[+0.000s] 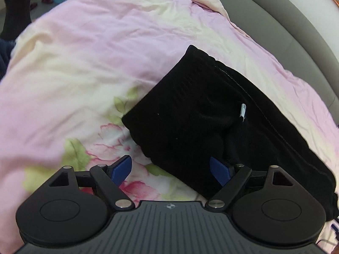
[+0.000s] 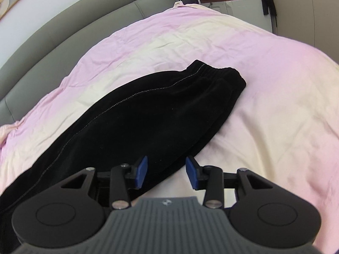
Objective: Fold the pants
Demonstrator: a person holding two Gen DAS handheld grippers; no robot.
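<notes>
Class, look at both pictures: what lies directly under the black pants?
The black pants lie on a pink and cream quilt, with flower prints near them in the left wrist view. The quilt beneath the cloth is covered, so nothing there can be seen.

A pink floral quilt (image 1: 84, 53) covers the bed beside a grey padded headboard (image 2: 63, 25).

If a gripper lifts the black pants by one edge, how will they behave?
The black pants lie soft and folded on the quilt, so they would likely droop and unfold. The plush fabric probably grips well. They look light enough to drag.
</notes>
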